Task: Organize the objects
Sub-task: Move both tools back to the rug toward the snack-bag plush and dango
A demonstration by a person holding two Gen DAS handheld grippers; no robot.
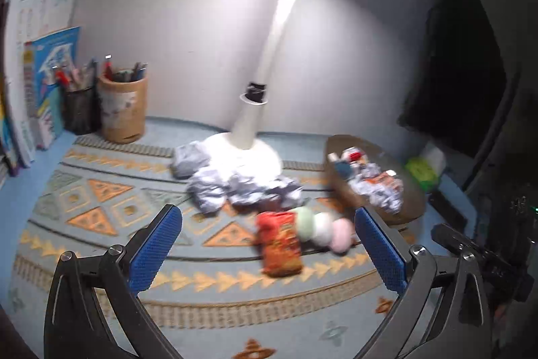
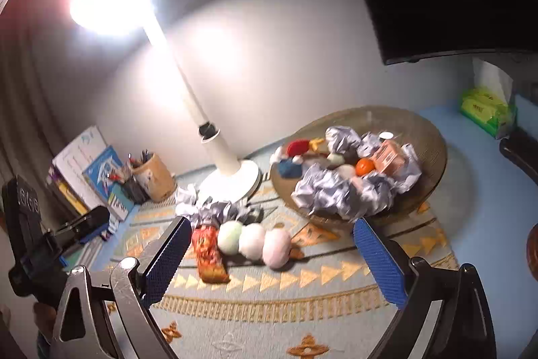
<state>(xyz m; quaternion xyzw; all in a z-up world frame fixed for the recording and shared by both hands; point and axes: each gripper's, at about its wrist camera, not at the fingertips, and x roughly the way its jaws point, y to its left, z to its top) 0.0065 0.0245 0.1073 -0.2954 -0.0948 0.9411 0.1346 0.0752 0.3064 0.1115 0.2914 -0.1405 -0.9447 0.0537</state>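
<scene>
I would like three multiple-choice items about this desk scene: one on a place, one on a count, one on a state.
1. Where does the red snack packet lie?
A. in the basket
B. on the patterned mat, beside the plush dumpling skewer
C. in the pen holder

2. How many balls does the plush dumpling skewer have?
A. two
B. three
C. five

3. How does the right claw stand?
A. open, holding nothing
B. shut on the packet
C. shut on crumpled paper

Answers: 1 B, the packet rests on the mat next to the green ball; 2 B, green, white and pink balls show; 3 A, its blue pads are wide apart with nothing touching them.
</scene>
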